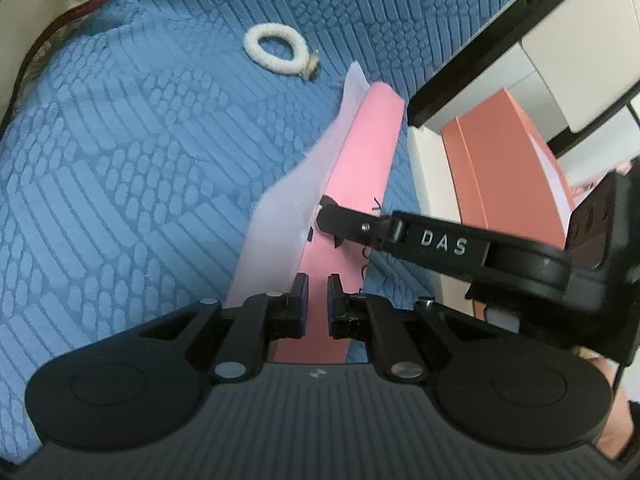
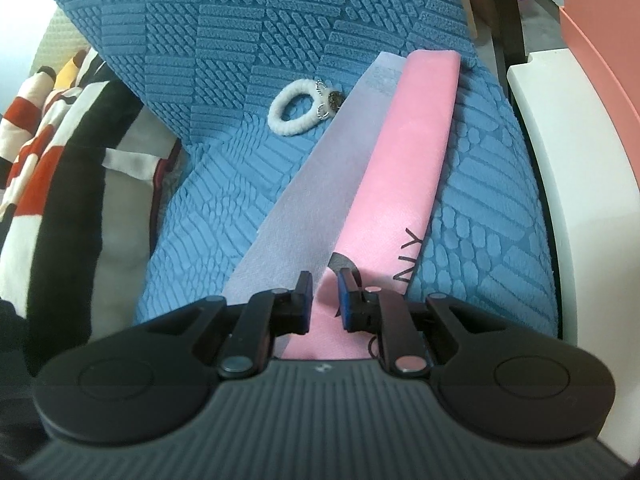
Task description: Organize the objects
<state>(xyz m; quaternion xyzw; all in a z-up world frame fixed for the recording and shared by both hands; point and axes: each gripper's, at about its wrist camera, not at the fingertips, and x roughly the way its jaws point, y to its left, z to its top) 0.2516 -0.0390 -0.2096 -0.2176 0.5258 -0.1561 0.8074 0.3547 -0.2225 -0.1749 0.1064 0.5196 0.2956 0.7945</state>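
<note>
A long pink cloth (image 1: 360,168) (image 2: 412,140) with black lettering lies on a blue textured cushion (image 1: 120,160), partly over a pale white sheet (image 1: 280,224) (image 2: 320,184). My left gripper (image 1: 316,300) is shut on the pink cloth's near end, with pink fabric between its pads. My right gripper (image 2: 325,296) pinches a raised fold of the same cloth. In the left wrist view one of its fingers (image 1: 348,224) reaches in from the right, a little further along the cloth. A white fuzzy hair tie (image 1: 276,50) (image 2: 294,110) with a small metal charm lies beyond the sheet.
A salmon box (image 1: 508,168) and a white furniture edge (image 2: 560,160) with a black frame stand right of the cushion. A red, black and white striped fabric (image 2: 60,140) is piled at the left. The blue backrest (image 2: 280,20) rises behind.
</note>
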